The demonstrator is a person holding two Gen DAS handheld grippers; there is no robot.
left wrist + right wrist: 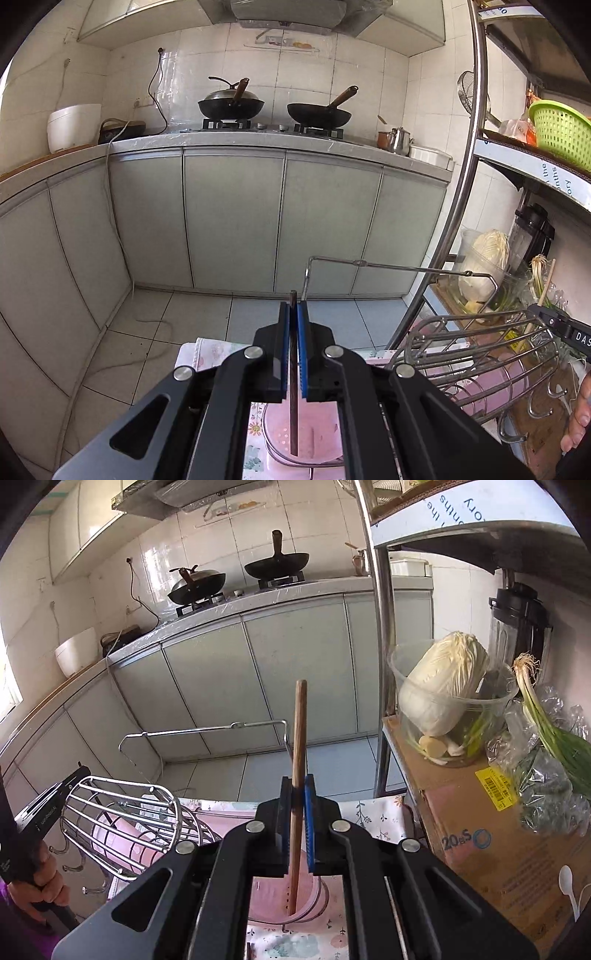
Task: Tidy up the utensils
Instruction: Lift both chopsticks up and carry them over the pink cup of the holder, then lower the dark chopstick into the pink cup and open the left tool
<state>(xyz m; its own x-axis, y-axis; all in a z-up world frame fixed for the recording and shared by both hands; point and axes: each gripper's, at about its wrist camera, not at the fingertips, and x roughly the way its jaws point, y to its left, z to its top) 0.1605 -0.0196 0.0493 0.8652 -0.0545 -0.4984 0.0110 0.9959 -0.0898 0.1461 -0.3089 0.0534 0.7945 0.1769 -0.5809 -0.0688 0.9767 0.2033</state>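
My left gripper [293, 314] is shut on a dark brown chopstick [293, 406], held upright with its lower end over a pink utensil cup [317, 435]. My right gripper [297, 790] is shut on a lighter wooden chopstick [299, 738], also upright, its lower end inside a pink cup [269, 897] with drain holes. A chrome wire utensil rack [491, 354] with a pink liner stands to the right of the left gripper. It also shows in the right wrist view [125, 812], left of the right gripper.
A floral cloth [369, 812] covers the table. A metal shelf post [384, 627] stands to the right. A cabbage in a clear bowl [443, 686], scallions [546, 716] and a cardboard box [480, 819] sit beside it. Woks [231, 103] sit on the far stove.
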